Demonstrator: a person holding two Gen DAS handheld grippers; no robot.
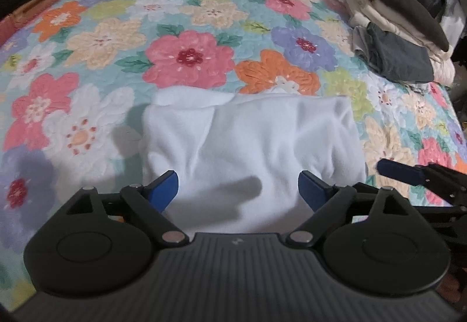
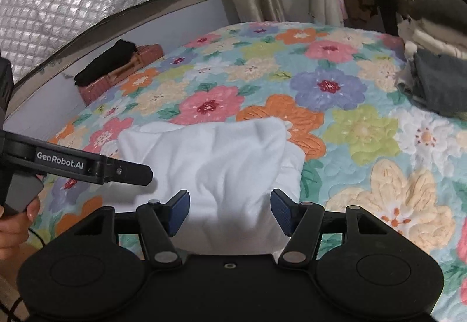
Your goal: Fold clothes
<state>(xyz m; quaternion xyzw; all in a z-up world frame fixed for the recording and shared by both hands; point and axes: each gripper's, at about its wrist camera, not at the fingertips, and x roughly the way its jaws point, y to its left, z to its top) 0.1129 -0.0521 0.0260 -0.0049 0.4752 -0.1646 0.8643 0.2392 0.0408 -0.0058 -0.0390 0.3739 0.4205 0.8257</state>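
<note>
Both my left tool [image 1: 236,185] and right tool [image 2: 229,209] hang apart, holding nothing, over the soft white folded cloth [image 1: 251,141] on the flowery bed [image 1: 189,30], so I should lift off gently.

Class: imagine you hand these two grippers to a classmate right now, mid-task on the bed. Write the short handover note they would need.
Left hand-held gripper: open, nothing between the jaws, above the near edge of the white garment.
Right hand-held gripper: open, empty, also over the near edge.
White garment: lies folded into a compact rectangle on the floral quilt, released by both grippers.
Stack of folded clothes: at the bed's far right edge.
Done: this fold looks finished, though a bit rumpled.
Left: probably move the garment to the stack, then take the next piece.
</note>
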